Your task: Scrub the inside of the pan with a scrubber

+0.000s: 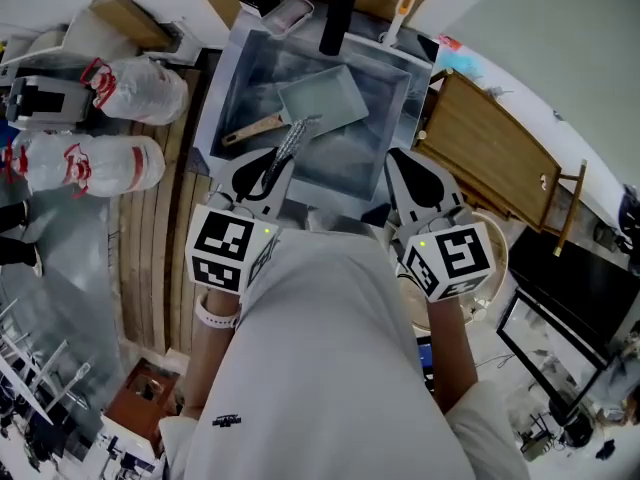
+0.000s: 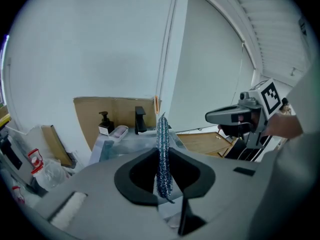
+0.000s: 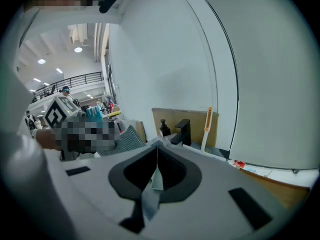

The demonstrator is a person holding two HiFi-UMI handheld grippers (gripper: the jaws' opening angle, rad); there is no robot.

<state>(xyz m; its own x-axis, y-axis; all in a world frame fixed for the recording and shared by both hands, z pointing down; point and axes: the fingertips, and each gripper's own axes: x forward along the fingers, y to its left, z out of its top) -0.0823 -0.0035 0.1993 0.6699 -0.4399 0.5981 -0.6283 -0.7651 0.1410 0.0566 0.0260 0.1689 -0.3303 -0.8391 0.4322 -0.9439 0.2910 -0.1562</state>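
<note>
While the pan (image 1: 325,103) lies in the sink (image 1: 228,78), the left gripper (image 1: 266,175) hovers above it, fingers clamped on the scrubber (image 1: 290,143); right gripper (image 1: 420,183) fingers together, empty; scrubbing apparently not yet begun

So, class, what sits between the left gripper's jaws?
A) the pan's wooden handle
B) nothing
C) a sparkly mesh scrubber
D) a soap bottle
C: the left gripper has its jaws shut on the scrubber, while the pan lies in the sink.
</note>
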